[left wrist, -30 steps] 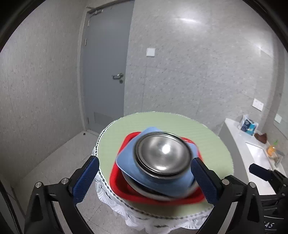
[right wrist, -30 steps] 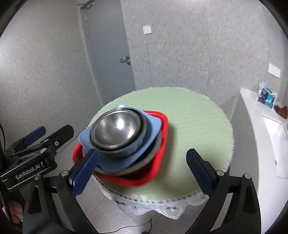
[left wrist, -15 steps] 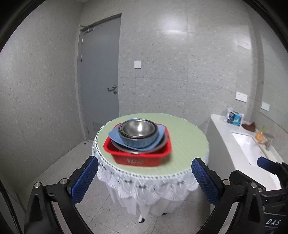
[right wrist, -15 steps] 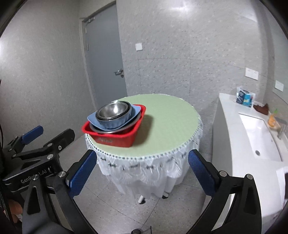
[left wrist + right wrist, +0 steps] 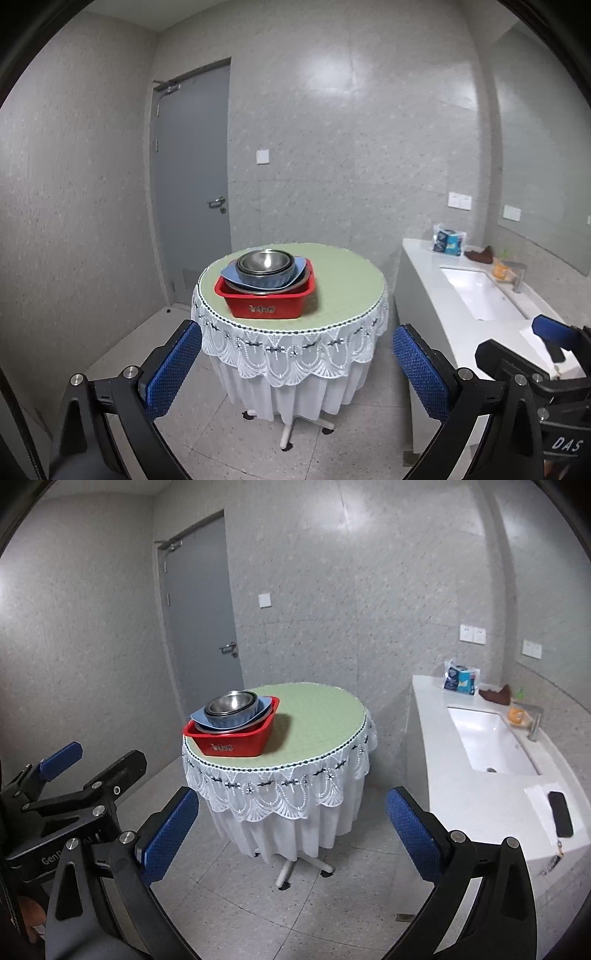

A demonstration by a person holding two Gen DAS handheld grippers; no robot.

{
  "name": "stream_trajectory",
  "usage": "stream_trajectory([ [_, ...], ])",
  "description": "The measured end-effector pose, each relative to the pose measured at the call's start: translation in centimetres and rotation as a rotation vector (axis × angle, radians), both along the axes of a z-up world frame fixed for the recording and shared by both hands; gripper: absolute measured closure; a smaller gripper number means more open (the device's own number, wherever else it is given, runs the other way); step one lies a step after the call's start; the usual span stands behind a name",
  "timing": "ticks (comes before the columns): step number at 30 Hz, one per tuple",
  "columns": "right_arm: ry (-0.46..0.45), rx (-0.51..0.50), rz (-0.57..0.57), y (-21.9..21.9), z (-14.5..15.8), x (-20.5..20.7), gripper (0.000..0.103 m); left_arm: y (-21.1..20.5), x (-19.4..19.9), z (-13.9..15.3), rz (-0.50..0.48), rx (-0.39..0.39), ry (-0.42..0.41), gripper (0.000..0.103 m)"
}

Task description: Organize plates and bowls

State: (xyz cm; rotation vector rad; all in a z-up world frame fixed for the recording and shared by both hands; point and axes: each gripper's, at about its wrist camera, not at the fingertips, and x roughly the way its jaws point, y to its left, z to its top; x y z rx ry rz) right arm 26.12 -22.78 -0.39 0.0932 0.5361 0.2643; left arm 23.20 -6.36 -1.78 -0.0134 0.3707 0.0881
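Note:
A red plastic basin [image 5: 266,302] [image 5: 231,740] stands on the left part of a round green-topped table [image 5: 343,280] [image 5: 317,720]. Stacked in it are a wide steel bowl, a blue square plate [image 5: 299,264] [image 5: 199,716] and nested steel bowls [image 5: 265,264] [image 5: 231,703] on top. My left gripper [image 5: 297,363] is open and empty, well back from the table at floor side. My right gripper [image 5: 288,830] is open and empty too, equally far back. The left gripper's body shows at the left of the right wrist view.
A white lace cloth [image 5: 291,347] hangs around the table, which has a wheeled foot [image 5: 295,871]. A white counter with a sink [image 5: 487,738] runs along the right, bearing a tissue pack [image 5: 461,679], a phone [image 5: 559,818] and small items. A grey door [image 5: 192,177] is behind.
Both grippers have pulled far back and down from just above the stack; the table and basin now look small and distant. Both stay open and empty.

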Motion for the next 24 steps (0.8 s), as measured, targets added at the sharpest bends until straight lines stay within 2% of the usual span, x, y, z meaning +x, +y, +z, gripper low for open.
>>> stream_trajectory([
  [9, -0.04, 0.006, -0.11, 1.1, 0.9, -9.0, 0.0, 2.4, -10.0, -0.8, -0.052, 0.035, -0.036, 0.001],
  [15, -0.048, 0.001, -0.128, 2.6, 0.7, -14.4, 0.0, 4.5, -15.6, -1.2, -0.071, 0.039, -0.039, 0.001],
  [24, -0.092, 0.001, -0.136, 3.8, 1.4, -17.9, 0.0, 7.0, -20.6, -0.9, -0.07, 0.017, -0.083, 0.001],
])
